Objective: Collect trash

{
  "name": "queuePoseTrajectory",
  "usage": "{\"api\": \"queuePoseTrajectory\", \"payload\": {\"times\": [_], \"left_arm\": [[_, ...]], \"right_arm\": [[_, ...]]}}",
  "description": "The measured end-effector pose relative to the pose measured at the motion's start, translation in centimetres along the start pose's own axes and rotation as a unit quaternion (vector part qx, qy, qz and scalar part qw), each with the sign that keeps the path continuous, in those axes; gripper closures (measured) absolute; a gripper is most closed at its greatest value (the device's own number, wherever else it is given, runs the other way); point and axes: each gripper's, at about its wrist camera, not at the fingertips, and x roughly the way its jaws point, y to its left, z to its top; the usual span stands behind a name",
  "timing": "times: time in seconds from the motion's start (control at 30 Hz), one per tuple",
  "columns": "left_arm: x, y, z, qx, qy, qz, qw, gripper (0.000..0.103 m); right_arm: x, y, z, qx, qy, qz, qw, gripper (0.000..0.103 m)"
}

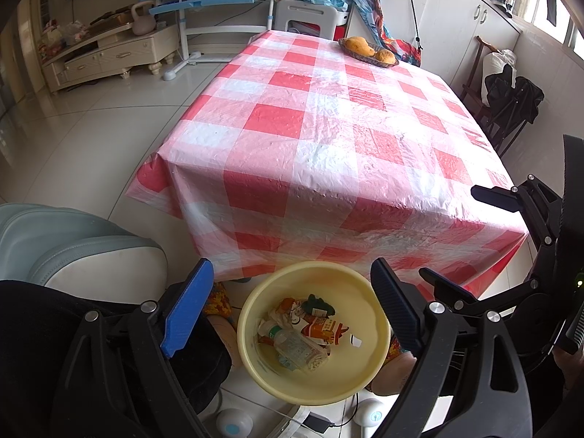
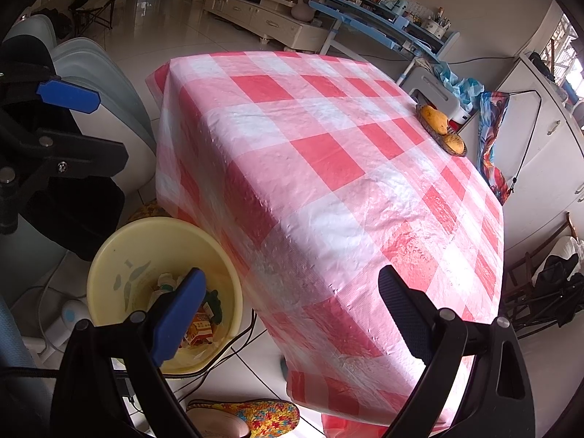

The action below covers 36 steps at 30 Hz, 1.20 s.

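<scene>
The trash [image 1: 303,332], a clear plastic bottle, an orange carton and wrappers, lies in the yellow basin [image 1: 365,372] on the floor directly beneath the left gripper [image 1: 292,314], whose jaws are spread and empty, while the right gripper [image 2: 292,314], likewise released, hovers over the checked worktop [image 2: 328,168] edge.

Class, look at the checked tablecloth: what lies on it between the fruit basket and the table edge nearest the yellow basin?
Nothing: in both wrist views the tablecloth is bare from the fruit basket to the near edge above the yellow basin.
</scene>
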Motion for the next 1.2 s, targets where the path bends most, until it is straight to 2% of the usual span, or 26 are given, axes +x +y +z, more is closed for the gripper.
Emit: {"api": "queuePoseTrajectory", "payload": {"times": [1.2], "left_arm": [[-0.04, 0.17, -0.01, -0.004, 0.000, -0.004, 1.0000, 0.018]], "right_arm": [[0.03, -0.41, -0.70, -0.007, 0.008, -0.004, 1.000, 0.012]]}}
